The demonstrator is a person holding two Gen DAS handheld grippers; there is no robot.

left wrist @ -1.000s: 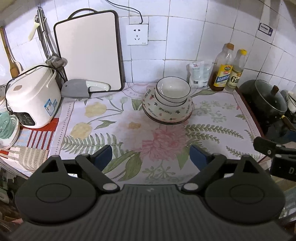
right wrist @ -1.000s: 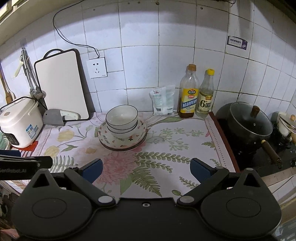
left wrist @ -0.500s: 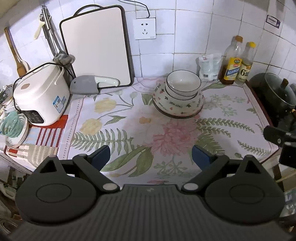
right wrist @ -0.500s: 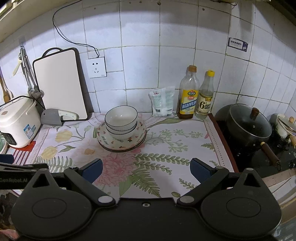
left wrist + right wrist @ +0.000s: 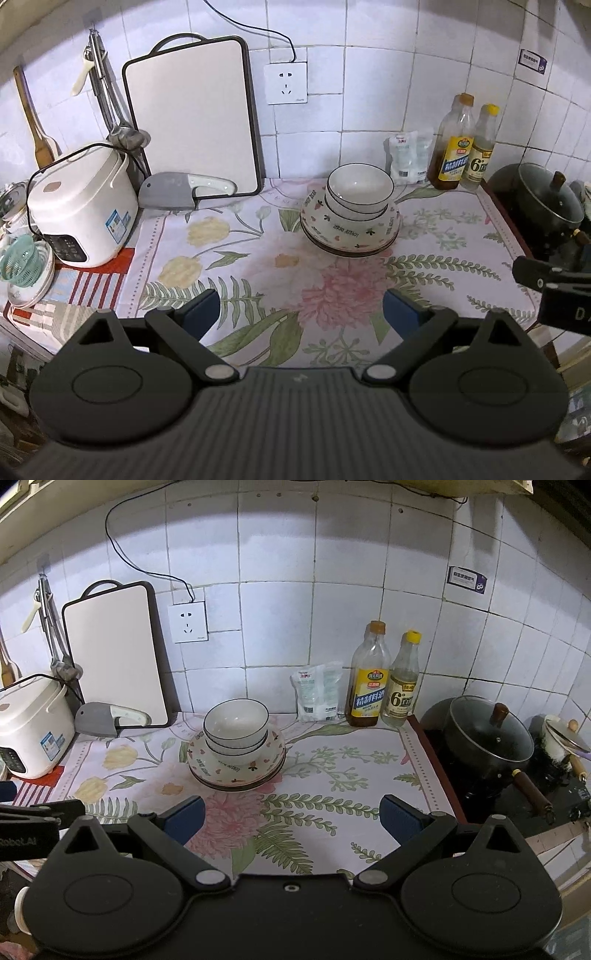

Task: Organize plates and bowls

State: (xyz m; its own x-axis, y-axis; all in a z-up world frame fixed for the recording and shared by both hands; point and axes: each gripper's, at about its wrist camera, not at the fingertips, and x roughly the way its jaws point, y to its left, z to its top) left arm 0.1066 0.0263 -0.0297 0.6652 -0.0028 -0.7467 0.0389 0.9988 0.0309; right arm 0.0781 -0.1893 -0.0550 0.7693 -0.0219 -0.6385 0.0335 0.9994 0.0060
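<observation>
White black-rimmed bowls (image 5: 359, 188) sit nested on patterned ceramic plates (image 5: 351, 230), stacked on the floral tablecloth (image 5: 258, 266) near the tiled wall. Left gripper (image 5: 301, 310) and right gripper (image 5: 291, 818) hover wide apart-fingered, both empty.

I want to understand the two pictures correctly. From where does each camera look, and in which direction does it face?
Left wrist: sits on the left gripper, faces the tiled wall across the floral cloth; shows its own open fingers and the right gripper's tip at the right edge.
Right wrist: sits on the right gripper, faces the same wall from further right; shows its open fingers and the left gripper's tip at the left edge.
Shared: stacked bowls on plates, cutting board, two bottles.
</observation>
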